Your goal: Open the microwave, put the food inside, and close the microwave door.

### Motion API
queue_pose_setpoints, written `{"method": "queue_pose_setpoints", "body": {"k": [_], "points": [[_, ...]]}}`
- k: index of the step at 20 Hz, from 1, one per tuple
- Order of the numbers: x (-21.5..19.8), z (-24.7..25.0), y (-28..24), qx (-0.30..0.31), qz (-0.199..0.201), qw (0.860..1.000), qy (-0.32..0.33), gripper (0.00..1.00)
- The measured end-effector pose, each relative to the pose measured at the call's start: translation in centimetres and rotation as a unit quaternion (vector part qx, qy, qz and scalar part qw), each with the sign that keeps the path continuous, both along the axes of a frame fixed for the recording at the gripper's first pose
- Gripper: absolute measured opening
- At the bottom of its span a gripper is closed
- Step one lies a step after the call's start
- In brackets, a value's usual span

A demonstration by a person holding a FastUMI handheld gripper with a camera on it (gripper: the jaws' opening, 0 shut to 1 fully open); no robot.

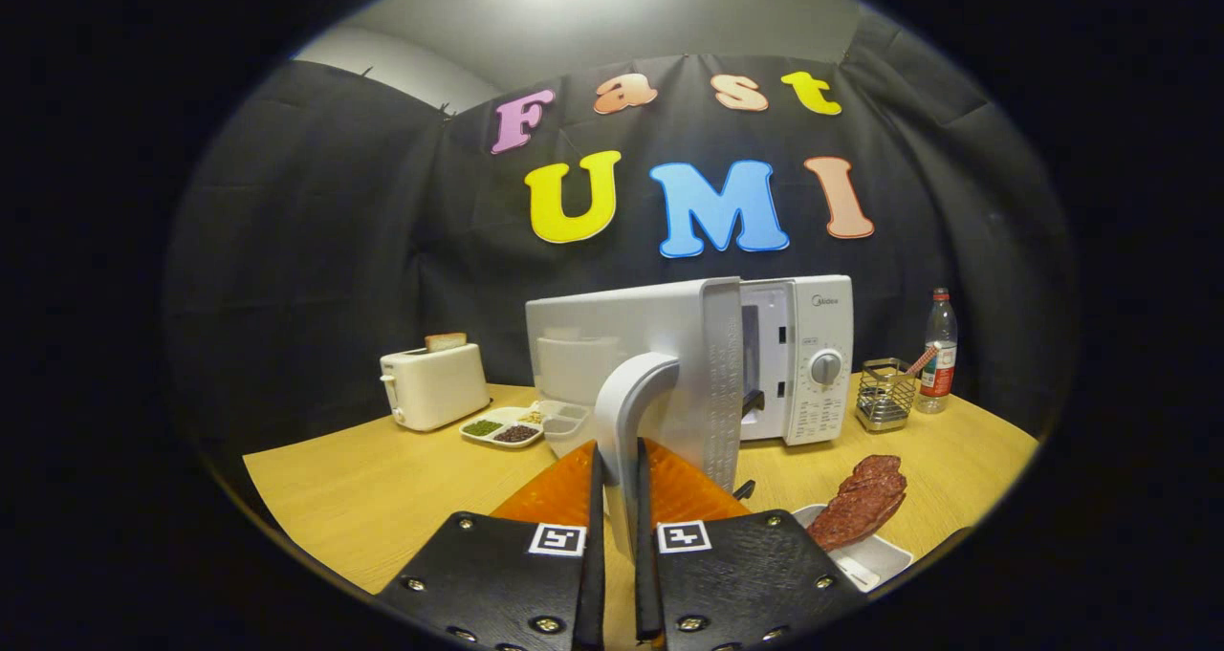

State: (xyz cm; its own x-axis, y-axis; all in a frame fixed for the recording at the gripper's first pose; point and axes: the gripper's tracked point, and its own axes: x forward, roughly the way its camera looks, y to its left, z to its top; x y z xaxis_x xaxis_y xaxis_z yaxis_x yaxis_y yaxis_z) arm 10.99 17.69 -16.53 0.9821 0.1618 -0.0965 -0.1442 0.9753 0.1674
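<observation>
Microwave [803,364] door handle [633,412] sits clamped between the hand-held gripper [617,479] fingers.

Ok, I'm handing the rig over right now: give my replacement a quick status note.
Hand-held gripper: fingers closed on the microwave door handle, one on each side.
Microwave: on the table, door swung well open.
Food: sausage on a white plate beside the fingers, not yet loaded.
Done: door opened.
Left: release the handle, put the food inside, close the door.
</observation>
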Motion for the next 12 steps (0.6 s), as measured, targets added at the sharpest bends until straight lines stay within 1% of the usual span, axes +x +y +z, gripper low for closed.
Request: {"method": "queue_pose_setpoints", "body": {"k": [5, 8, 10, 11, 12], "points": [[-2.4, 0.4, 6.1, 0.004, 0.037, 0.999, -0.001, 0.13], [-3.6, 0.8, 8.5, -0.011, 0.032, 0.999, -0.002, 0.12], [-4.8, 1.2, 9.6, -0.033, 0.015, 0.999, -0.011, 0.13], [-5.4, 1.4, 10.8, -0.046, 0.021, 0.999, -0.018, 0.12], [-6.0, 1.5, 12.4, -0.051, 0.042, 0.998, -0.024, 0.12]]}}
